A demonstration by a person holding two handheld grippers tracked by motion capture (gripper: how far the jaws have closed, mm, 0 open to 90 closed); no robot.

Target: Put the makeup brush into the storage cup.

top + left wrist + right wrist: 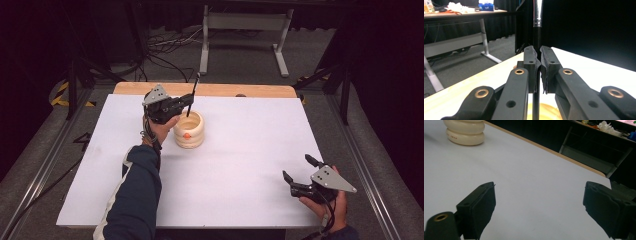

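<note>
A cream ridged pot (pixel 189 130) with a small orange mark stands on the white table (pixel 240 160), left of centre toward the back. My left gripper (pixel 189 101) hovers just above the pot's rim, shut on a thin black brush (pixel 194 94) that stands nearly upright, its lower end inside the pot. In the left gripper view, the pads (pixel 545 67) clamp the brush's black handle (pixel 537 37) below a silver ferrule, and the pot's rim (pixel 547 113) lies underneath. My right gripper (pixel 296 166) rests open near the front right edge, its jaws wide apart (pixel 539 195), with the pot (pixel 465 131) far off.
A wooden strip (pixel 225 90) runs along the table's far edge. Behind it stand a grey desk frame (pixel 245 35) and loose cables (pixel 165 55) on the floor. Another desk (pixel 461 15) with clutter is off to the side. Black curtains surround the area.
</note>
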